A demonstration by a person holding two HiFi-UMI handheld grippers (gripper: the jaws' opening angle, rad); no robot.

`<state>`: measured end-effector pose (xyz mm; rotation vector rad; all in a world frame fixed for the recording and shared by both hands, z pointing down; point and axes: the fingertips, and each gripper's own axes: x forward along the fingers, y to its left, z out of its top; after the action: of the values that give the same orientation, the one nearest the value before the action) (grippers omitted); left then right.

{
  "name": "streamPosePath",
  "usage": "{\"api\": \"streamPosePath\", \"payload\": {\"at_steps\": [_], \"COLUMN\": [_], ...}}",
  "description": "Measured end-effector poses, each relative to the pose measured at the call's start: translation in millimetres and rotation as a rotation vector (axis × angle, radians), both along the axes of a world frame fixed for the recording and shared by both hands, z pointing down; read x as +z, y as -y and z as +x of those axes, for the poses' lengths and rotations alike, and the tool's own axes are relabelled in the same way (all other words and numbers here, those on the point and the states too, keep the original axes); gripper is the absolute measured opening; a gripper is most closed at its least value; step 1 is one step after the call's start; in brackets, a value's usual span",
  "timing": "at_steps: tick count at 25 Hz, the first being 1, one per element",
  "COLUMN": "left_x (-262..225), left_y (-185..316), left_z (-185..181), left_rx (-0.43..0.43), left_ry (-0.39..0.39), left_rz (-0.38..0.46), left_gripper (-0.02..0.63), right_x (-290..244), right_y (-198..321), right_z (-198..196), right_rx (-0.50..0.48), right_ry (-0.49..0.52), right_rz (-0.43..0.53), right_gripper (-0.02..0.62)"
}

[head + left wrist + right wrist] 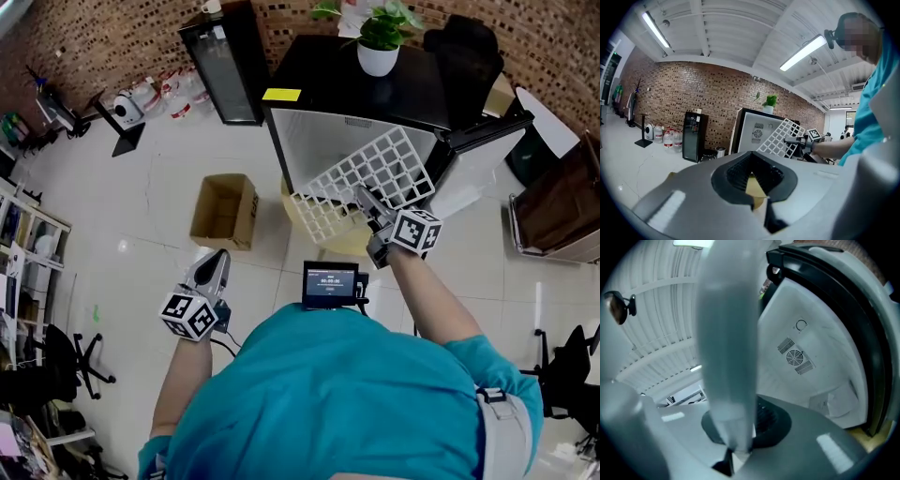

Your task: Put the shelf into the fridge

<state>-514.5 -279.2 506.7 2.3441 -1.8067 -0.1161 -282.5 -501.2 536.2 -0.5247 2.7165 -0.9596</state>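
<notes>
step: insertion | right gripper [367,208] clamps white grid shelf [375,173] by its edge, tilted at open fridge [319,131] mouth | left gripper [212,272] jaws together, empty | next: level shelf, slide in

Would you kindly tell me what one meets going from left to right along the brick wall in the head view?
Small white appliance, water bottles, black glass-door cooler, potted plant, black office chair.
</notes>
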Motion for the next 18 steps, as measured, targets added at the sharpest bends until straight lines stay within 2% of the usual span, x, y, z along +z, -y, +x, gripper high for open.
{"api": "streamPosePath", "payload": {"at_steps": [4,8,13,14,16,18], "left_x": [5.0,11.6,10.0,9.4,8.8,6.4], "left_y": [19.6,49.4,63.6,66.1,74.0,81.6], "left_z": [3.5,-7.5,-13.2,-11.6,-8.4,-13.5], "left_rx": [0.053,0.122,0.238,0.257,0.285,0.318], "left_ry": [0.007,-0.018,0.009,0.011,0.009,0.008], "left_rz": [-0.009,-0.011,-0.004,-0.006,-0.014,-0.009], "left_gripper": [0.002,0.002,0.002,0.002,0.002,0.002], "right_x": [9.3,17.7,19.9,25.0,43.8,50.2], "right_y": [2.2,17.4,19.4,17.9,14.2,17.9], "right_z": [3.8,1.7,-1.4,3.8,19.5,23.2], "right_rx": [0.021,0.071,0.149,0.181,0.285,0.336], "right_ry": [0.067,0.159,0.224,0.238,0.245,0.271], "right_rz": [-0.083,-0.167,-0.212,-0.257,-0.425,-0.473], "right_gripper": [0.029,0.029,0.029,0.029,0.029,0.029]}}
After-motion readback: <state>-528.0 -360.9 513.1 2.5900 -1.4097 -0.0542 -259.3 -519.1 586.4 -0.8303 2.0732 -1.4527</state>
